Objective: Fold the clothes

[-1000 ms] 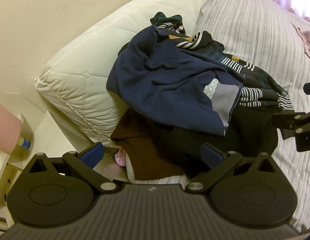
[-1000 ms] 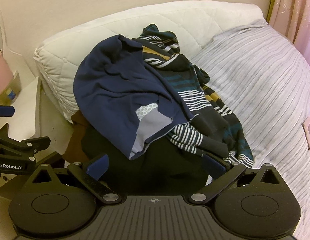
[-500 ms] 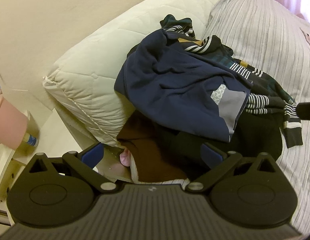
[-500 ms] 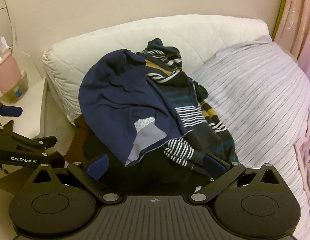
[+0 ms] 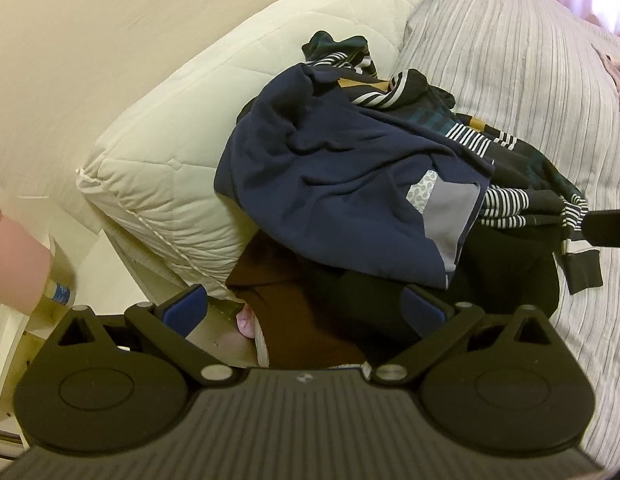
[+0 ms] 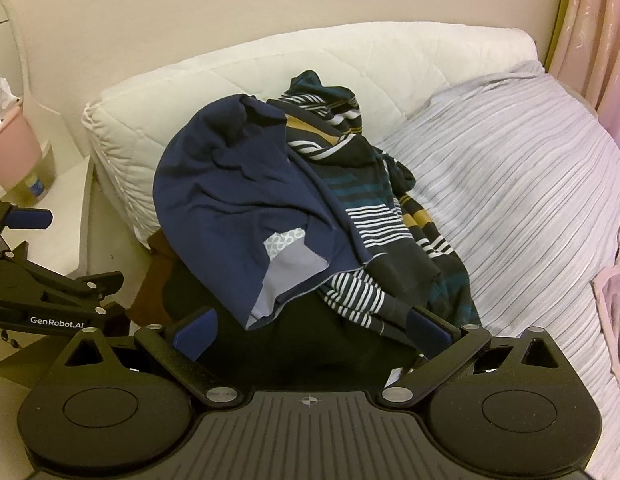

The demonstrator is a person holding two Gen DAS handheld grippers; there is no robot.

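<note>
Clothes pile (image 6: 294,216) is heaped at the bed's (image 6: 509,200) head edge against the white pillow (image 6: 238,68) (navy garment (image 5: 333,184) on top). Left gripper (image 5: 306,310) and right gripper (image 6: 310,326) are spread wide, nothing held.

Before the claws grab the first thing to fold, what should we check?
1. Left claw open, holding nothing: ok.
2. Right claw open, holding nothing: ok.
3. Navy garment on top of the pile, free to lift: ok.
4. Striped sweater clear of the navy one: not ok, they overlap.
5. Flat striped bedspread free for folding: ok.
6. Black garment untangled underneath: cannot tell.
</note>
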